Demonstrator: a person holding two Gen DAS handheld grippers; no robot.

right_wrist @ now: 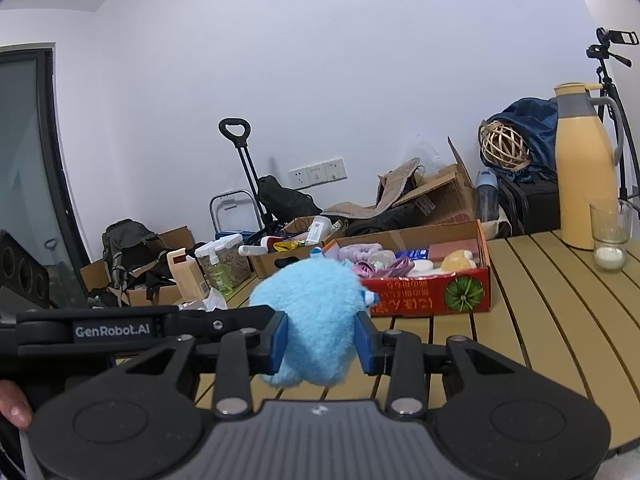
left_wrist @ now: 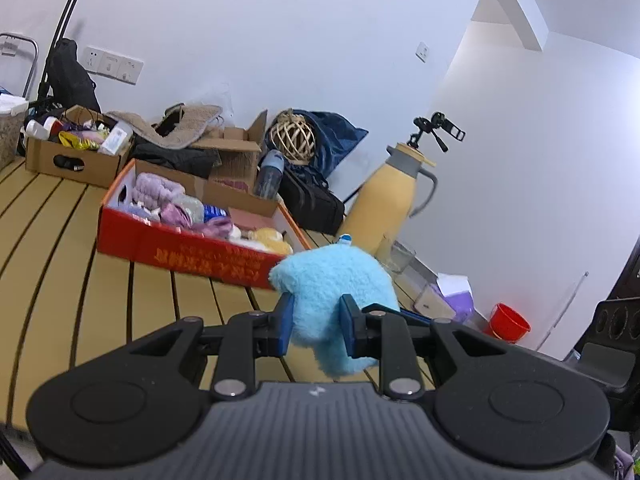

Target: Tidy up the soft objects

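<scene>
Table: a slatted yellow wooden top (left_wrist: 80, 256) with dark gaps ran under everything.
Jug: a tall yellow thermos jug (right_wrist: 582, 168) with a grey lid and handle stood upright at the table's far edge.
Glass: a clear glass (right_wrist: 610, 236) stood just beside the jug.
Wicker ball: a woven rattan ball (left_wrist: 292, 138) rested against blue cloth (left_wrist: 336, 132).
Bucket: a small red bucket (left_wrist: 509, 320) sat on the floor.
Trolley: a black folding cart (right_wrist: 244, 168) leaned at the white wall.
Tripod: a camera mount (left_wrist: 438, 126) rose behind the jug.

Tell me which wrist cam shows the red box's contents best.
Left wrist: it looks down into the red box, showing the soft items from end to end. In the right wrist view the red box sits lower, and the blue plush hides its left end.
</scene>
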